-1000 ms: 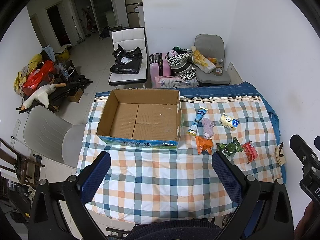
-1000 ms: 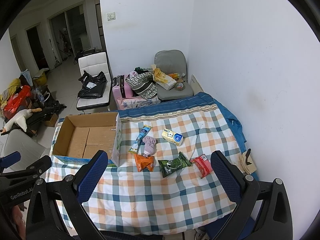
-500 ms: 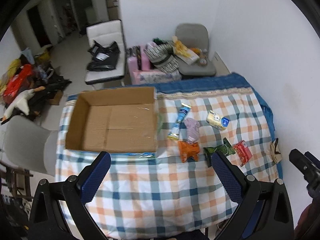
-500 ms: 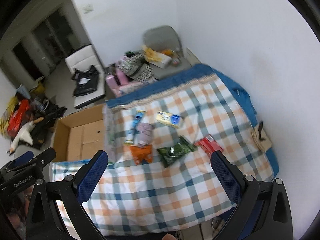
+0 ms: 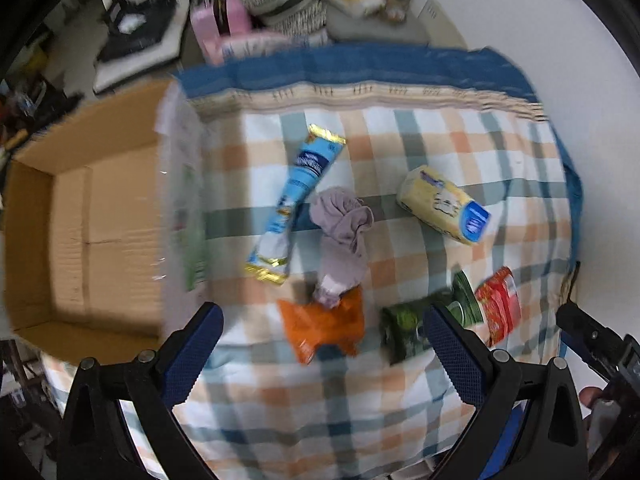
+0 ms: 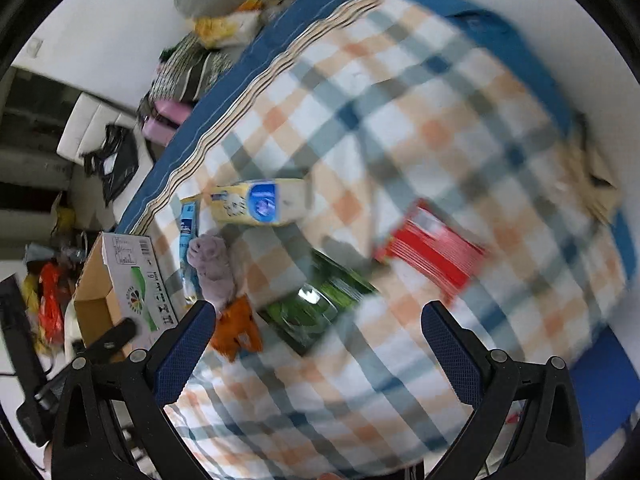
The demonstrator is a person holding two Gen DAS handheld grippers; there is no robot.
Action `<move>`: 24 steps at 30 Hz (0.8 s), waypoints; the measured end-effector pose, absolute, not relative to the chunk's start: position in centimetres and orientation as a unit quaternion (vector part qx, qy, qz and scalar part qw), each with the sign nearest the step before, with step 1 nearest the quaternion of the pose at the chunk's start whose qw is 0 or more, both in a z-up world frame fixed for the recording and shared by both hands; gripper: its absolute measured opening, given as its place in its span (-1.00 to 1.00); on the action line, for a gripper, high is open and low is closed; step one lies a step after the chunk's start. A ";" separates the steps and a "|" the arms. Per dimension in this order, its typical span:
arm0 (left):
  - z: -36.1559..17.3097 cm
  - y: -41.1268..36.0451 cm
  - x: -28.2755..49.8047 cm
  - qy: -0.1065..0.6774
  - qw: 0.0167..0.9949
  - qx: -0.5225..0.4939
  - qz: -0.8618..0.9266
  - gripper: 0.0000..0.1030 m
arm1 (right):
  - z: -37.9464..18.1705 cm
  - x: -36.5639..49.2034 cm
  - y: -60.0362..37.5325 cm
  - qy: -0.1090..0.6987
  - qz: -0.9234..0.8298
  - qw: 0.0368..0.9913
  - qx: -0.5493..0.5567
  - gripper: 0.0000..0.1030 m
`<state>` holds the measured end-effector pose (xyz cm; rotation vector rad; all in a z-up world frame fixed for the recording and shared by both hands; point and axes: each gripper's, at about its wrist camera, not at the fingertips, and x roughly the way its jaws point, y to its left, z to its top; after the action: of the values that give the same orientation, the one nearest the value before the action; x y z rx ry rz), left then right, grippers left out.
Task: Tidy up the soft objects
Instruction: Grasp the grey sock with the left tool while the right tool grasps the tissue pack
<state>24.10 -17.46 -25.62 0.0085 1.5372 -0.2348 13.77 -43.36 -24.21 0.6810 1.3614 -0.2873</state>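
Note:
Several soft items lie on the checked tablecloth (image 5: 400, 128): a blue tube packet (image 5: 294, 202), a mauve cloth (image 5: 340, 240), a yellow pack (image 5: 442, 204), an orange packet (image 5: 324, 326), a green packet (image 5: 424, 316) and a red packet (image 5: 500, 302). My left gripper (image 5: 320, 344) is open and empty, above the orange packet. My right gripper (image 6: 316, 340) is open and empty, above the green packet (image 6: 316, 304), with the red packet (image 6: 432, 254), yellow pack (image 6: 256, 202), mauve cloth (image 6: 212, 266) and orange packet (image 6: 236, 330) around it.
An open, empty cardboard box (image 5: 80, 236) stands at the left of the table; it also shows in the right wrist view (image 6: 120, 284). Chairs and bags (image 5: 288, 8) crowd the floor beyond the far edge. A white wall runs along the right side.
Both grippers have moved forward and down toward the items on the cloth. The right view has tilted and swung right. Both stay open and empty.

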 end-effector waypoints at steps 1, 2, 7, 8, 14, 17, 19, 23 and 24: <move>-27.2 -17.8 25.0 0.704 0.703 -0.004 -0.100 0.88 | -25.3 15.5 -42.9 0.624 -0.120 0.710 0.303 1.00; -28.2 -18.0 25.6 0.711 0.696 -0.011 -0.095 0.85 | -25.9 16.7 -42.6 0.630 -0.116 0.705 0.304 1.00; -33.1 -18.5 27.8 0.741 0.666 -0.034 -0.081 0.77 | -30.3 23.8 -41.2 0.675 -0.115 0.668 0.291 1.00; -33.8 -18.7 28.0 0.745 0.662 -0.037 -0.080 0.77 | -31.1 24.8 -40.9 0.681 -0.120 0.660 0.292 1.00; -37.3 -19.6 28.6 0.759 0.646 -0.034 -0.075 0.66 | -36.8 29.2 -39.1 0.722 -0.136 0.609 0.301 1.00; -38.9 -19.9 28.5 0.769 0.634 -0.024 -0.075 0.32 | -39.1 30.0 -38.6 0.735 -0.153 0.590 0.297 1.00; -39.7 -20.0 28.3 0.773 0.629 -0.026 -0.079 0.16 | -39.9 30.1 -38.8 0.732 -0.161 0.583 0.313 1.00; -39.9 -20.9 27.7 0.765 0.637 -0.020 -0.091 -0.19 | -40.1 29.8 -38.8 0.731 -0.153 0.582 0.323 0.96; -39.7 -21.4 27.4 0.764 0.638 -0.018 -0.094 -0.31 | -40.0 29.7 -38.6 0.731 -0.150 0.585 0.317 0.96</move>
<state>27.42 -21.37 -39.72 -0.0401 1.7430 -0.2142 29.68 -38.56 -40.03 0.7399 1.7064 -0.3507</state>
